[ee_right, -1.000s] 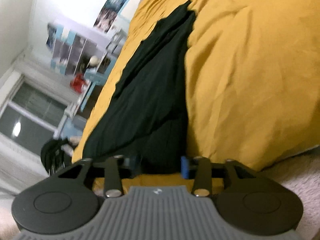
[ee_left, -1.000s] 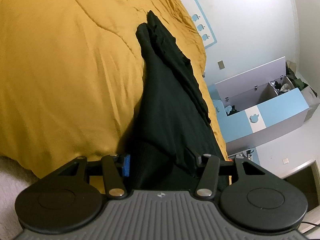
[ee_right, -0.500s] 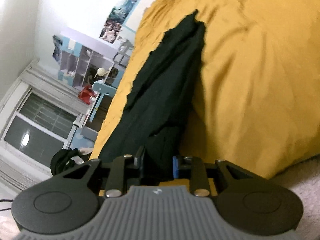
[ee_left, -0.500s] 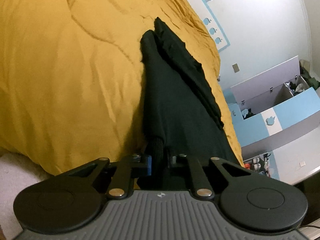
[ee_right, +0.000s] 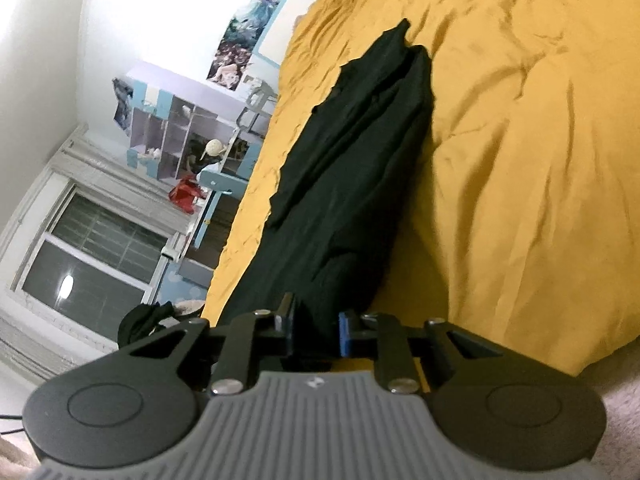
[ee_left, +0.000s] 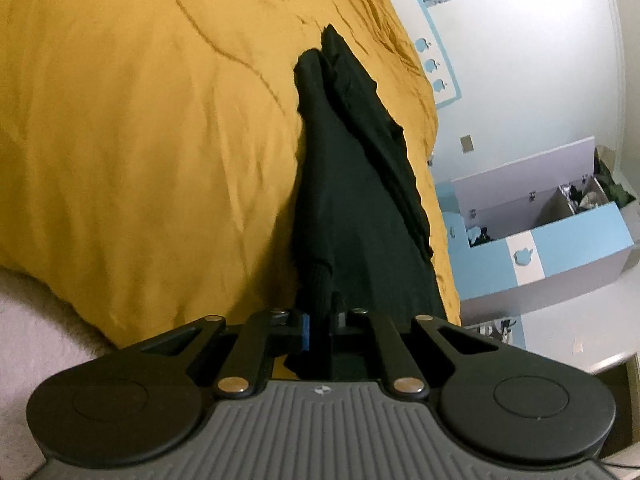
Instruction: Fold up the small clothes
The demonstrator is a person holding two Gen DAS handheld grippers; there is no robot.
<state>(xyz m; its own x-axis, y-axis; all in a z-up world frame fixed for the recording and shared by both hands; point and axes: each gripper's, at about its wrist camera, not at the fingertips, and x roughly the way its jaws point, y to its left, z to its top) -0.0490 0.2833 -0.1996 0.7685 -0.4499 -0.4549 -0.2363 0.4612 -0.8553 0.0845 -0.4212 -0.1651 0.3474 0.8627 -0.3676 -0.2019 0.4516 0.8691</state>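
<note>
A long black garment (ee_left: 352, 200) lies stretched away from me across a mustard-yellow duvet (ee_left: 140, 140). In the left wrist view, my left gripper (ee_left: 320, 320) is shut on a ribbed near corner of it, and the cloth bunches up between the pads. The right wrist view shows the same black garment (ee_right: 352, 184) on the duvet (ee_right: 520, 160). There my right gripper (ee_right: 316, 324) has its jaws closing on the other near corner, with a thick fold of cloth pinched between them. The garment's far end narrows to a point on the bed.
A blue and grey toy chest (ee_left: 540, 240) with its lid up stands past the bed's right edge. On the other side are a shelf unit (ee_right: 180, 140), a window (ee_right: 92, 256) and a dark heap of clothes (ee_right: 148, 320). A pale fuzzy blanket (ee_left: 32, 320) lies below the duvet's near edge.
Both grippers went from wide open to closed on the garment's near edge. The cloth at the jaws has gathered, and the right gripper has risen slightly with it.
</note>
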